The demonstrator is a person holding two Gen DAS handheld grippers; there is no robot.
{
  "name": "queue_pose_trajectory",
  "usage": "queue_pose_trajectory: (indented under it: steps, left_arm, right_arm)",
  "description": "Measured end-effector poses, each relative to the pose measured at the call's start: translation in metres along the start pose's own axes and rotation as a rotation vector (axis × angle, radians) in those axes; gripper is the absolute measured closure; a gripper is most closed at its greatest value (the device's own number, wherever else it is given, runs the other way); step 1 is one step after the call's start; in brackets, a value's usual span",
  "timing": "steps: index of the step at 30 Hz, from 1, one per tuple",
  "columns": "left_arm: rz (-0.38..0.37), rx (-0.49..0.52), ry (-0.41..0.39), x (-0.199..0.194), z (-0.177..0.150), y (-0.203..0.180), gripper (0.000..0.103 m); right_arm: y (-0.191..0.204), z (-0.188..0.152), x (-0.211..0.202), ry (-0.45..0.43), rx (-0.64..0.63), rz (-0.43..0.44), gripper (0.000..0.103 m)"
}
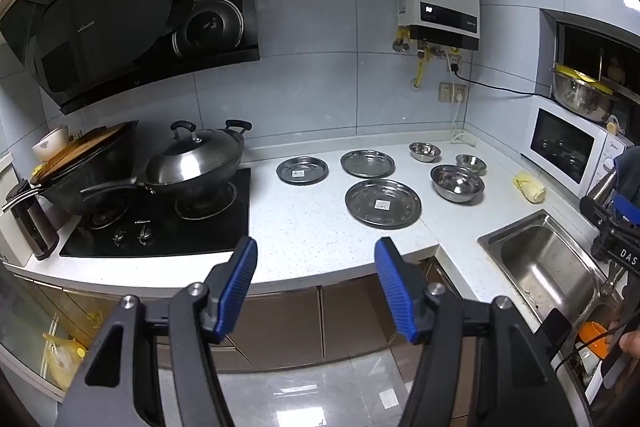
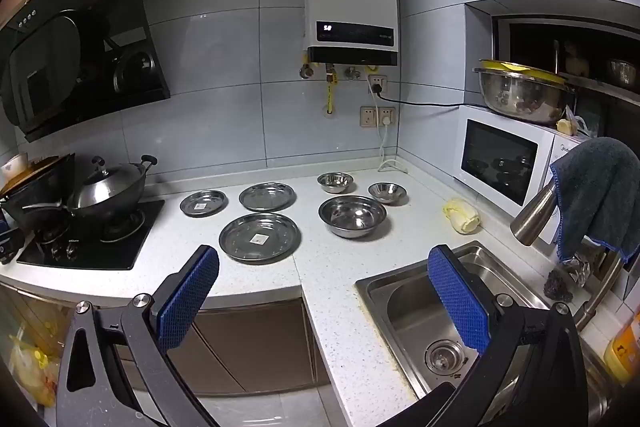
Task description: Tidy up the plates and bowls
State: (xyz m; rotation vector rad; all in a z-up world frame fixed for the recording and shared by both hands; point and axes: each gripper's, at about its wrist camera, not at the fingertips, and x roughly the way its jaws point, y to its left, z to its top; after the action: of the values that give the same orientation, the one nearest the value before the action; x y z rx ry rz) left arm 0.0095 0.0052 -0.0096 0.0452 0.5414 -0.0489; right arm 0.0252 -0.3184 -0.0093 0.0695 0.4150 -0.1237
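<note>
Three steel plates lie on the white counter [image 1: 312,227]: a large one [image 1: 383,203] [image 2: 260,237] in front, a medium one [image 1: 367,163] [image 2: 267,197] behind it, a small one [image 1: 302,170] [image 2: 203,203] to the left. Three steel bowls stand to their right: a large one [image 1: 457,182] [image 2: 352,216] and two small ones [image 1: 424,151] [image 1: 471,163] [image 2: 335,182] [image 2: 387,192]. My left gripper [image 1: 316,255] is open and empty, in front of the counter edge. My right gripper [image 2: 324,263] is open and empty, over the counter corner by the sink.
A stove [image 1: 168,227] with a lidded wok [image 1: 196,163] and a pan is on the left. A sink [image 2: 440,315] with a tap and grey cloth [image 2: 596,195] is on the right. A microwave [image 2: 504,163] and a yellowish vegetable [image 2: 462,215] stand at the back right.
</note>
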Motion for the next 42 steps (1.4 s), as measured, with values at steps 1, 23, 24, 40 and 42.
queue_pose_trajectory:
  steps: [1,23,24,40,42]
  left_arm:
    - [0.000,0.001,0.000,0.0001,-0.0005,-0.0006,0.044]
    - [0.000,-0.003,-0.001,-0.0011,-0.0040,-0.0047,0.044]
    - [-0.003,-0.004,-0.001,-0.0005,-0.0037,-0.0050,0.044]
    - [-0.008,-0.012,0.006,-0.0001,-0.0077,-0.0067,0.044]
    - [-0.007,-0.011,0.006,0.0003,-0.0070,-0.0067,0.044]
  right_arm:
    - [0.0007,0.0001,-0.0006,-0.001,0.001,-0.001,0.001]
    - [0.0035,-0.0007,0.0008,0.006,0.003,-0.004,0.001]
    - [0.0036,-0.0009,0.0007,0.005,0.003,-0.004,0.001]
    - [0.0037,-0.0009,0.0014,0.006,0.000,-0.005,0.001]
    - [0.0037,-0.0009,0.0018,0.006,0.001,-0.005,0.001]
